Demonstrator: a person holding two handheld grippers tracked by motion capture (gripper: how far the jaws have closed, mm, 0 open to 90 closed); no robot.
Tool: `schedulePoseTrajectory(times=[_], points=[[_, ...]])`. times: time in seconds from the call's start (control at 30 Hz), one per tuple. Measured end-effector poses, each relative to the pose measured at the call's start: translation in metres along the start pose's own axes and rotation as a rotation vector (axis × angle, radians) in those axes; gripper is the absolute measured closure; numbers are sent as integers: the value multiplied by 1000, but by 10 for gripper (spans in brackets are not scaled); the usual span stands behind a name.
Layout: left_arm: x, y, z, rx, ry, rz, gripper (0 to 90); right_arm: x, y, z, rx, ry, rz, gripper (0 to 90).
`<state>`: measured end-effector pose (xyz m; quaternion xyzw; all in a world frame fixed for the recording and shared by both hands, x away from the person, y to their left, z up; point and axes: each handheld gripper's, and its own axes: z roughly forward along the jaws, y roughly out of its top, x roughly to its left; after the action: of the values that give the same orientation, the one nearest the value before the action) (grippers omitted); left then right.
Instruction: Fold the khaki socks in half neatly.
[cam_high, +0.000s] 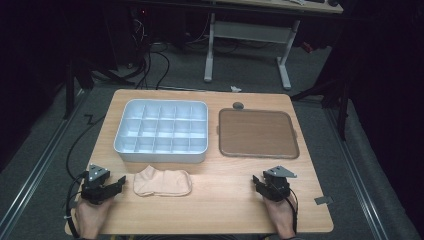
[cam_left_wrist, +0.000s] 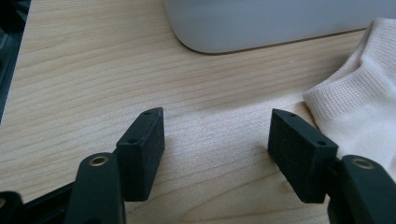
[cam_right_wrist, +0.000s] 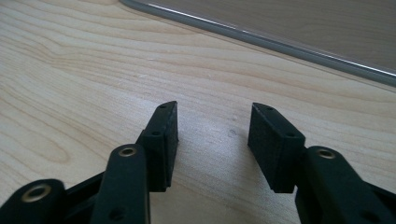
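A pale peach sock (cam_high: 162, 182) lies flat on the wooden table near its front edge, just in front of the white compartment box (cam_high: 162, 129). My left gripper (cam_high: 119, 183) rests on the table to the sock's left, open, with bare wood between its jaws. In the left gripper view the sock (cam_left_wrist: 364, 102) lies just past the right jaw and the gripper (cam_left_wrist: 217, 140) holds nothing. My right gripper (cam_high: 258, 181) sits at the front right of the table, open and holding nothing; in the right gripper view (cam_right_wrist: 214, 140) only wood shows between its jaws.
A brown tray (cam_high: 258, 133) with a metal rim lies at the back right, its edge (cam_right_wrist: 261, 39) ahead of the right gripper. The white box's rounded corner (cam_left_wrist: 219, 32) is ahead of the left gripper. A desk frame and cables stand on the floor beyond the table.
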<state>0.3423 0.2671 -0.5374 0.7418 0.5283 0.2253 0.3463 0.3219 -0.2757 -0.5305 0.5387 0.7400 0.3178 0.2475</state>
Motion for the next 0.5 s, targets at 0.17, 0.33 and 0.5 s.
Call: schedulePoseTrajectory(times=[0.17,0.33,0.5], points=[[1,0,0,-3,-10,-9,383,1,-1,-1,-2,-2,1,586],[1,0,-1,-6,-30,-13,367,1,0,0,-2,0,-3,602],[2,-1,-3,-25,-68,-23,352,3,1,-6,-21,7,-8,615]])
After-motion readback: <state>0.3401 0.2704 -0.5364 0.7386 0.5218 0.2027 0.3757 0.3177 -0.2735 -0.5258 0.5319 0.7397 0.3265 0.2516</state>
